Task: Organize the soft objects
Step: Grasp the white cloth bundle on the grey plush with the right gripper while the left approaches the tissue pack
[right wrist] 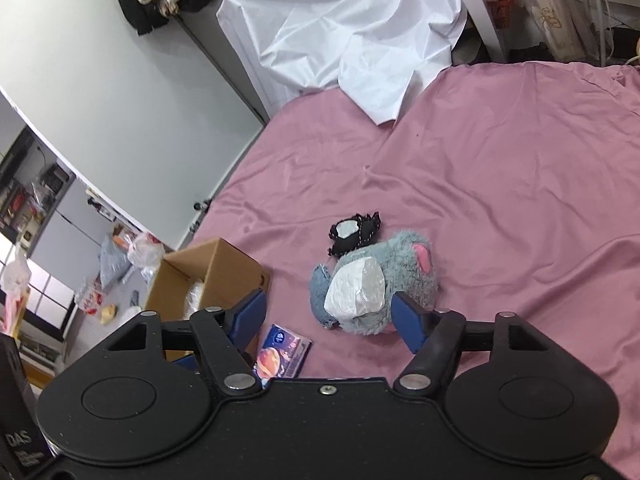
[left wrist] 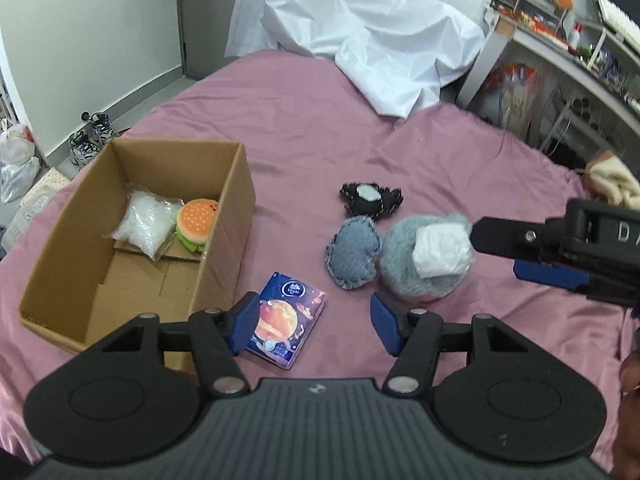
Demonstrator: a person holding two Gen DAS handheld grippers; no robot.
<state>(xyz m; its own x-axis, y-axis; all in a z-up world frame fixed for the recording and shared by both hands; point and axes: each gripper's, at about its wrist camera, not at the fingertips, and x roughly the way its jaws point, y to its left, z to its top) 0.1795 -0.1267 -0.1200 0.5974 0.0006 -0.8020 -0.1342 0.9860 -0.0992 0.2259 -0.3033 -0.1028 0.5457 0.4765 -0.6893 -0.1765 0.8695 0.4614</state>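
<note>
Hovering over the pink sheet (left wrist: 460, 160), the left gripper (left wrist: 312, 324) held its jaws apart, gripping nothing, above the tissue pack (left wrist: 286, 320) beside the cardboard box (left wrist: 224, 216). From the right wrist, the right gripper (right wrist: 328, 316) stood parted around the grey plush (right wrist: 384, 280), perhaps not touching.

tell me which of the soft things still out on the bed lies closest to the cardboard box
The tissue pack with the planet print, just off the cardboard box's near corner. The denim pad, black pad and grey plush toy all lie farther right.
</note>
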